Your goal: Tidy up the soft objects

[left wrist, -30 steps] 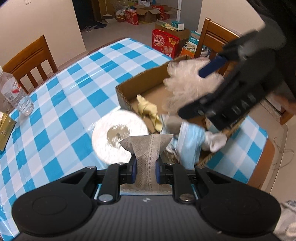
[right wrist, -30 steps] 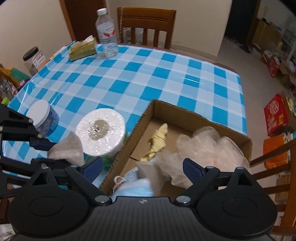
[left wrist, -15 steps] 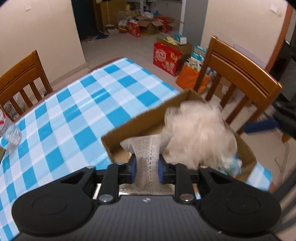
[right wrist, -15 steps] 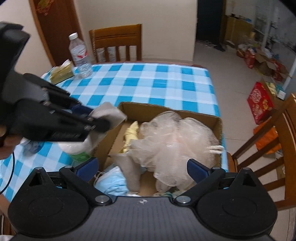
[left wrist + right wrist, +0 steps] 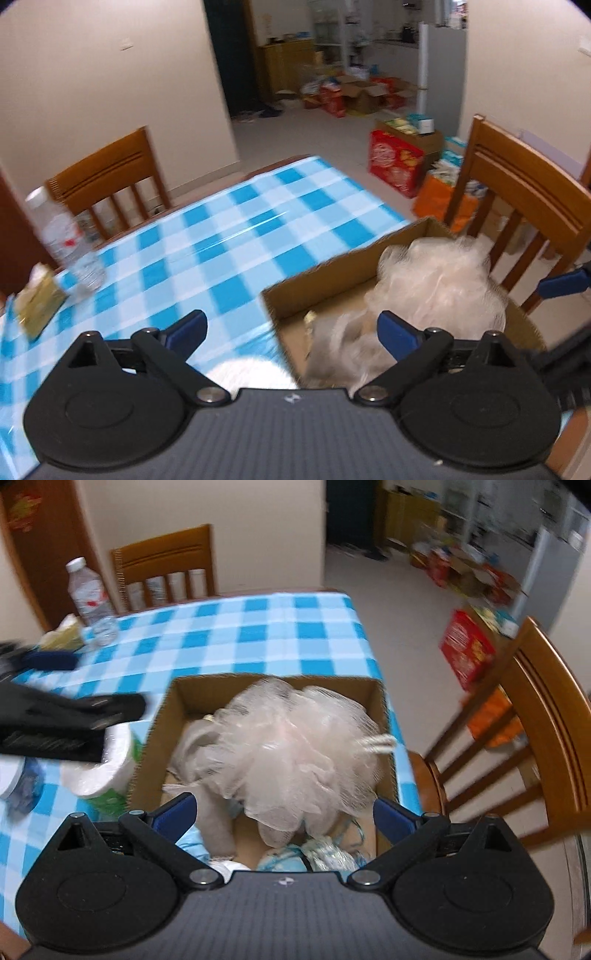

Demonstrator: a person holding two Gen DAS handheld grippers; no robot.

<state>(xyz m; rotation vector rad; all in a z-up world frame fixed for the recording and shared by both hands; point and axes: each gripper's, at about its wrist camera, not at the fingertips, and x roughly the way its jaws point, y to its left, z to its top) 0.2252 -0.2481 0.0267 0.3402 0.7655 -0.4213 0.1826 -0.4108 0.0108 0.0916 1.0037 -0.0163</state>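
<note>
Over the brown cardboard box (image 5: 380, 701) both your left gripper (image 5: 291, 332) and right gripper (image 5: 282, 810) gape empty, so lift clear of the pale mesh bath pouf (image 5: 295, 746) and grey cloth (image 5: 207, 786) before you seek another soft item.

The left wrist view looks forward over its own open claw (image 5: 291, 332), from above the near edge of the worktop (image 5: 221, 236), facing across it toward a doorway and a cluttered back room. The right wrist view sits close above the cardboard box (image 5: 384, 716), tilted down into it past its open claw (image 5: 284, 812). Both views share the box (image 5: 332, 273), the mesh sponge (image 5: 436, 284) (image 5: 295, 746), the water bottle (image 5: 62, 236) (image 5: 90, 590) and the checked worktop (image 5: 258, 635).
</note>
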